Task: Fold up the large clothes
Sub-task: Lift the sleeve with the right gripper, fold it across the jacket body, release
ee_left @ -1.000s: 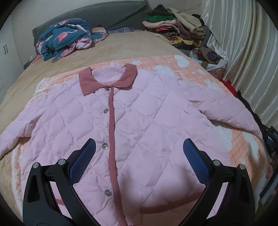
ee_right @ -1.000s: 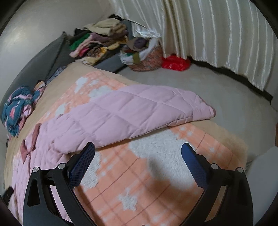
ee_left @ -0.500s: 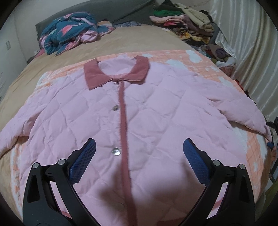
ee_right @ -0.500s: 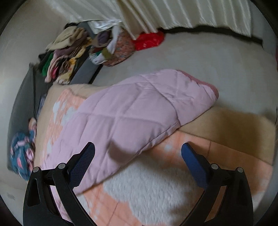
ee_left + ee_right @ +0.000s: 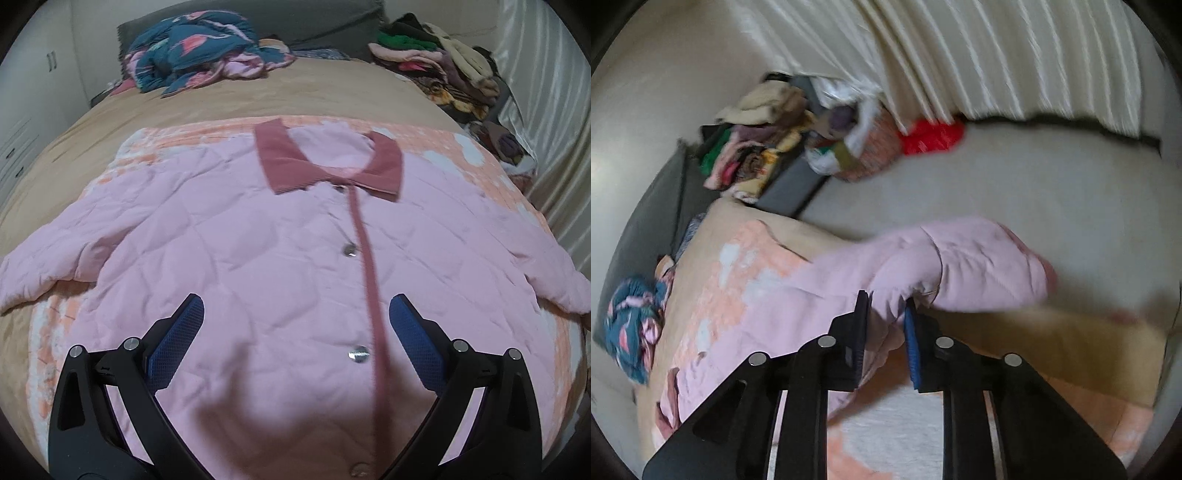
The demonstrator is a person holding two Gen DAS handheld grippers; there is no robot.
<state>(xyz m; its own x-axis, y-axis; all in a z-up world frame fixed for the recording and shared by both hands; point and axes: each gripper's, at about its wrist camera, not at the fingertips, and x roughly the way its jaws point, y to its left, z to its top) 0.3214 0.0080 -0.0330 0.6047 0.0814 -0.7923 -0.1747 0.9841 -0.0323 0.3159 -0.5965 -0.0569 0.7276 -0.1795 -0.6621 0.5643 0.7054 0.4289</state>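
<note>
A pink quilted jacket (image 5: 258,251) with a dusty-rose collar (image 5: 280,162) and placket lies face up, sleeves spread, on an orange-and-white blanket (image 5: 177,140) on the bed. My left gripper (image 5: 295,314) is open and empty, hovering over the jacket's lower front beside the snap buttons. In the right wrist view my right gripper (image 5: 886,314) is shut on the jacket's right sleeve (image 5: 979,266), pinching a fold of it near the bed's edge. The cuff end hangs past the fingers.
A blue patterned bundle (image 5: 192,48) lies at the bed's head. A pile of clothes (image 5: 436,62) sits at the far right corner. A filled basket (image 5: 864,147) and a red bag (image 5: 931,136) stand on the floor by the curtain (image 5: 997,55).
My right gripper has dropped onto the sleeve and shut on it. My left gripper has moved left across the jacket, staying open.
</note>
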